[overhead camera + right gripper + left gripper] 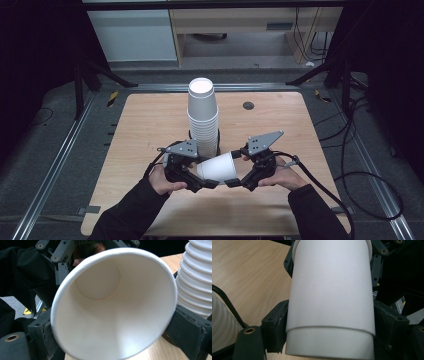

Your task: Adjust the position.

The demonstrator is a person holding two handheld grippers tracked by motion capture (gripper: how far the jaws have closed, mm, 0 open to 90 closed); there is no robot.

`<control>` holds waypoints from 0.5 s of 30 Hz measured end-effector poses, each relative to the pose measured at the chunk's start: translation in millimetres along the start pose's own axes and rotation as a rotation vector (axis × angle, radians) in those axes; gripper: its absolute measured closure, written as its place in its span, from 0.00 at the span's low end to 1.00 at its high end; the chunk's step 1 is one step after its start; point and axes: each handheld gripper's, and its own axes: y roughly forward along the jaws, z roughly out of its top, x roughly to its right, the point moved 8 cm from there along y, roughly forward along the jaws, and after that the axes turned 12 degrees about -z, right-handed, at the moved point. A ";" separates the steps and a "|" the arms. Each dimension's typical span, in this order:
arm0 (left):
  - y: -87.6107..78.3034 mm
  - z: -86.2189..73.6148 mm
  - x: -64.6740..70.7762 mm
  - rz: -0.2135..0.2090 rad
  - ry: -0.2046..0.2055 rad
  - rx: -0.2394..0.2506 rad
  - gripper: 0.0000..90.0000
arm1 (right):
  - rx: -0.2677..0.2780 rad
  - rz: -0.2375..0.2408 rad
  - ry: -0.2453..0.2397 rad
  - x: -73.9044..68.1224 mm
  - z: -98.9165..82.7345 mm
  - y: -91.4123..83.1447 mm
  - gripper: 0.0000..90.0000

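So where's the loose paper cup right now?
In the high view the loose paper cup lies on its side between the left gripper and right gripper, just in front of the tall cup stack.

We see a plain white cup with no pattern. Behind the cup, the tall stack of cups is white too, with ring stripes. The table under the cup is light brown wood. Beside the cup, both tools are black with grey plates.
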 end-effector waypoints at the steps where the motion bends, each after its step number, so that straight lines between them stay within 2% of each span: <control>1: 0.0 0.0 0.0 0.000 0.000 0.000 0.25 | 0.000 0.000 0.000 0.0 0.0 0.0 0.10; 11: -10.2 0.0 -4.3 0.017 -0.007 0.032 0.25 | 0.018 -0.033 -0.003 3.7 6.1 -11.3 0.09; 15: -16.3 0.5 -6.7 0.031 -0.010 0.054 0.25 | 0.051 -0.070 0.009 9.3 11.6 -22.1 0.09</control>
